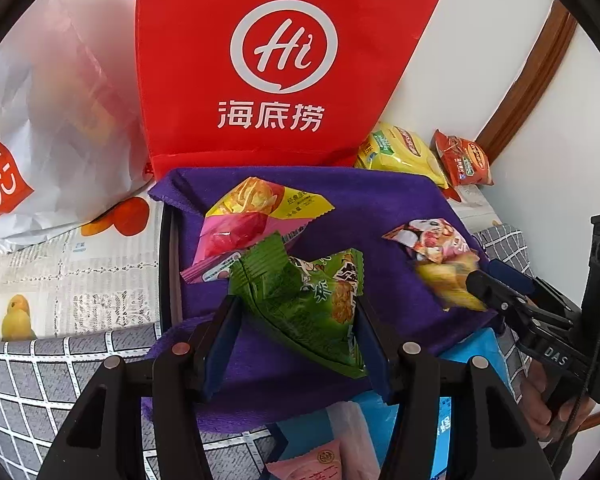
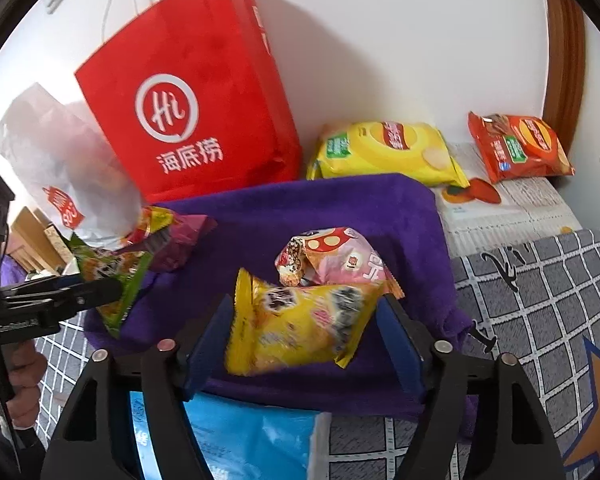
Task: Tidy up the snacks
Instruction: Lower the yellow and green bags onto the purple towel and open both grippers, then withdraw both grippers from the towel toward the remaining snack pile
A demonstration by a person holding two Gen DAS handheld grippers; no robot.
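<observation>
Over the plush purple cloth (image 1: pixel 380 200), the left hand-held gripper (image 1: pixel 296 316) pinches a crinkly green packet (image 1: pixel 312 300); the right hand-held gripper (image 2: pixel 304 332) gapes around a yellow one (image 2: pixel 300 328).

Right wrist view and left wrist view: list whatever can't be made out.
Yellow packet: right wrist view, print smeared by blur.
White bag: left wrist view, contents veiled by cloudy plastic.
Blue package: right wrist view, cut by bottom edge.
Pink packet: left wrist view, cut by bottom edge.

A plain white wall (image 2: pixel 400 40) fills the upper frame, with brown wooden trim (image 2: pixel 564 48) at the upper right; lighting is bright and even.
</observation>
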